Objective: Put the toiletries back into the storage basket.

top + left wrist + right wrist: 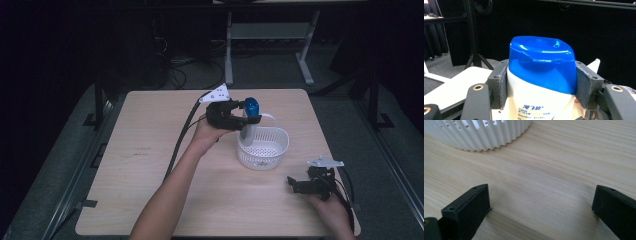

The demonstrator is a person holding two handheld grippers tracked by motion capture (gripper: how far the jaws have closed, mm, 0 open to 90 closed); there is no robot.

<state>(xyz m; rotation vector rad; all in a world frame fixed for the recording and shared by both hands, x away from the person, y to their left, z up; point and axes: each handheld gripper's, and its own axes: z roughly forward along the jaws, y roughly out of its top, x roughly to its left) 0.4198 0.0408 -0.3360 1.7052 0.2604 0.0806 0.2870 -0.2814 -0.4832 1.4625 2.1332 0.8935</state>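
Blue-capped white plastic bottle sits clamped in the left hand-held gripper; grey pads press both sides just under the cap, jaws approx. two-thirds apart w/ the bottle's width filling the gap. Bottle is upright, label w/ blue print facing the gripper camera. In the high view its lower end hangs inside the white slotted plastic basket, directly below the gripper; can't tell if it touches the basket floor. Right hand-held gripper rests low over the pale wood bench, jaws wide apart w/ nothing between them, basket wall near, ahead of its tips.
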